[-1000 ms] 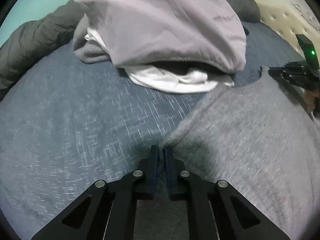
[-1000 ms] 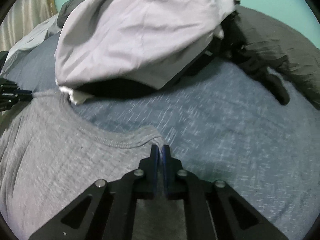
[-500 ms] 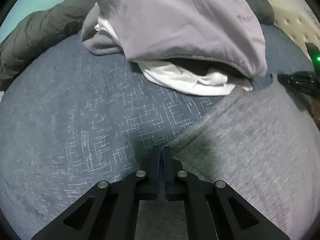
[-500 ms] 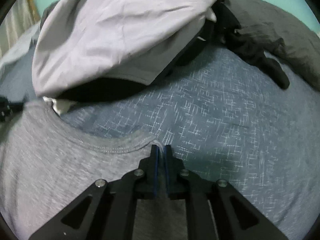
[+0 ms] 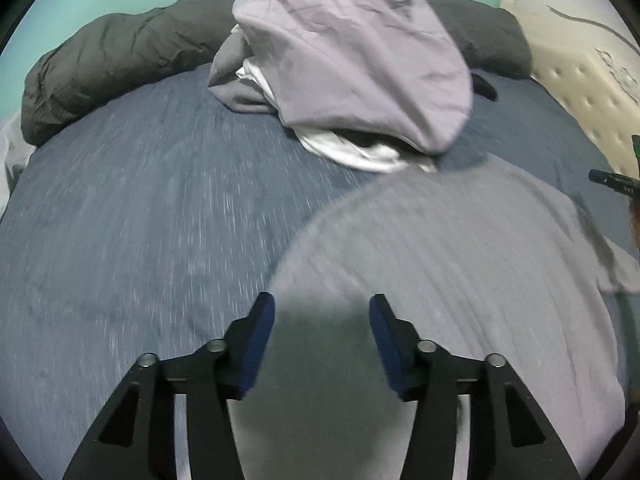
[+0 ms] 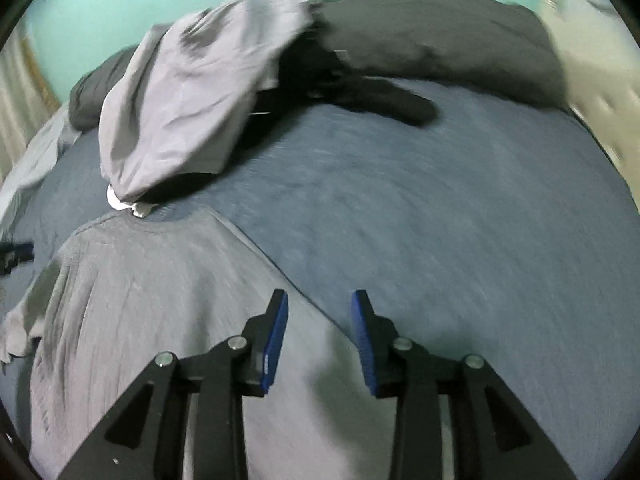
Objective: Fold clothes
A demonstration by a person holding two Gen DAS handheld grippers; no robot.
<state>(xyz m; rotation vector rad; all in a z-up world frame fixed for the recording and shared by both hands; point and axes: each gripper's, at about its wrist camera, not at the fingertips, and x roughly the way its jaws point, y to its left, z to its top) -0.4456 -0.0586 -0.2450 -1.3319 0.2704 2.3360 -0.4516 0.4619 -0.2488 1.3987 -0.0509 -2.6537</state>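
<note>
My left gripper is spreading, nothing pinched, above the grey T-shirt; my right gripper is spreading too, empty. The shirt lies on the blue bedspread

A blue bedspread with fine pale flecks fills the middle of both views. A dark grey rolled duvet runs along its far edge, across the upper frame. Behind it stands a turquoise wall. A cream tufted headboard occupies the upper right.
</note>
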